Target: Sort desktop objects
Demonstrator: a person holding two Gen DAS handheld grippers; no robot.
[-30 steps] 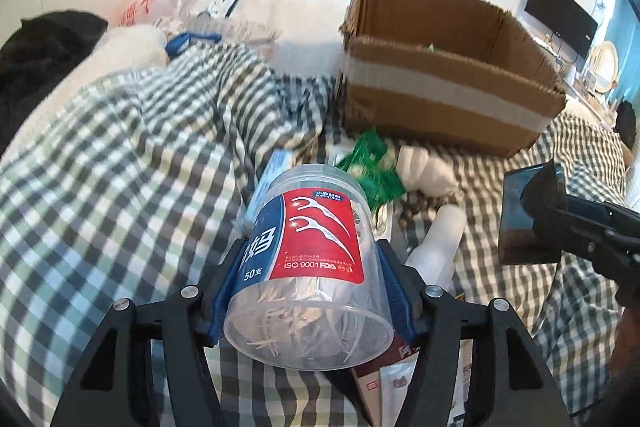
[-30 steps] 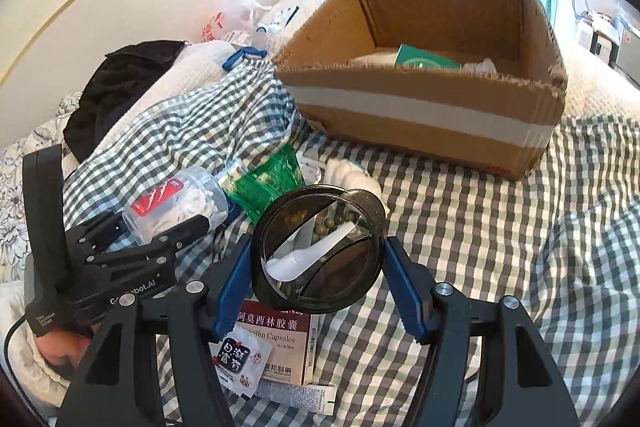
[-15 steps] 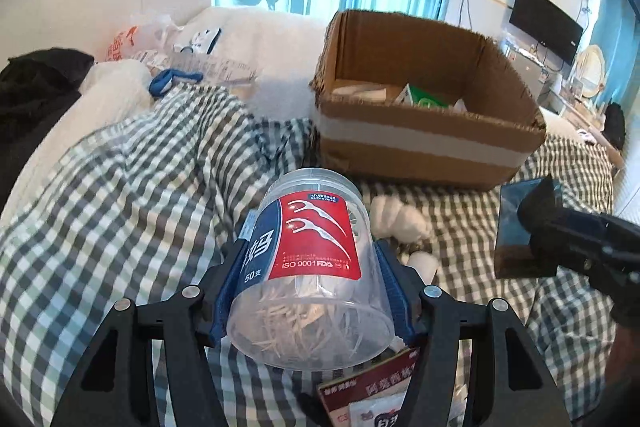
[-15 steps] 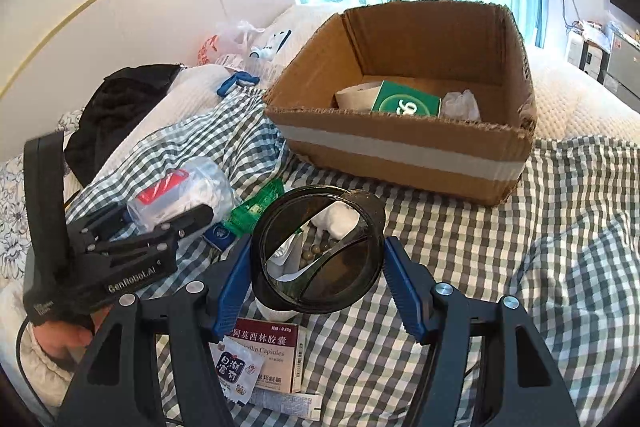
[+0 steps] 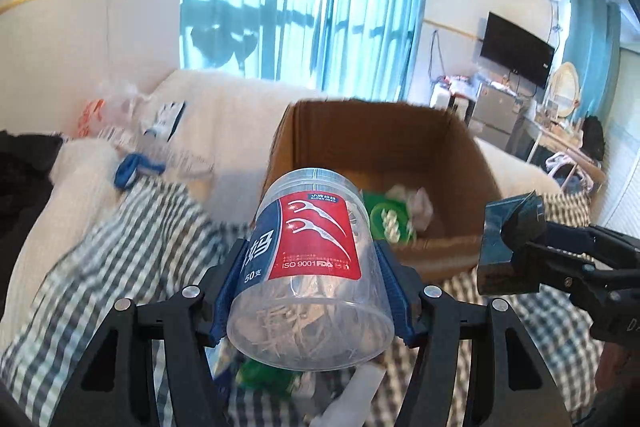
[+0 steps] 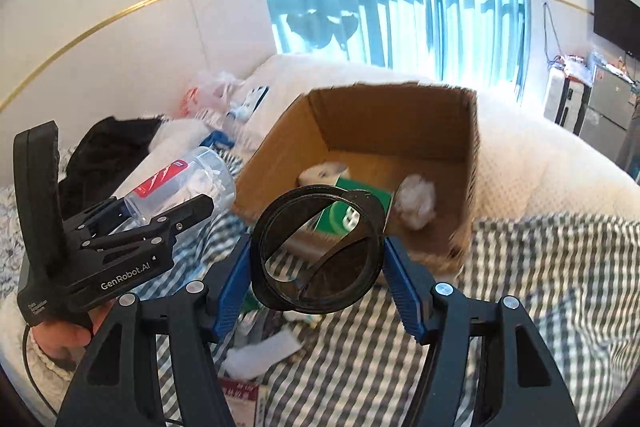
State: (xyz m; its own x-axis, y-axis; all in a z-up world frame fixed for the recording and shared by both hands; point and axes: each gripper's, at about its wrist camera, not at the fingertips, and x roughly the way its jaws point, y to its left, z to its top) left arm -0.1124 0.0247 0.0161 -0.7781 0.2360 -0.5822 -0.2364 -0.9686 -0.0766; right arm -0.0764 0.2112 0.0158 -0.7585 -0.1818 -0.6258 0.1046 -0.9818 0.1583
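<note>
Left hand-held gripper (image 5: 310, 291) clamps the floss-pick jar (image 5: 316, 267) by its sides, mouth end forward; right hand-held gripper (image 6: 318, 259) clamps a dark round lid (image 6: 318, 251). We judge both are bound for the box (image 6: 400, 131) at 12 o'clock, which holds a green packet (image 6: 348, 213) and crumpled tissue (image 6: 416, 201). Litter remains on the bed (image 6: 540, 267).

the left claw (image 5: 312, 291) tilts downward, its blue pads pressed on both sides of a clear round tub (image 5: 316, 267) held off the bed. the right claw (image 6: 318, 267) also angles down, its pads clamped on a dark round container (image 6: 320, 251). the two claws hang side by side, near but apart. a hand (image 6: 64, 339) grips the left claw's handle from below.
</note>
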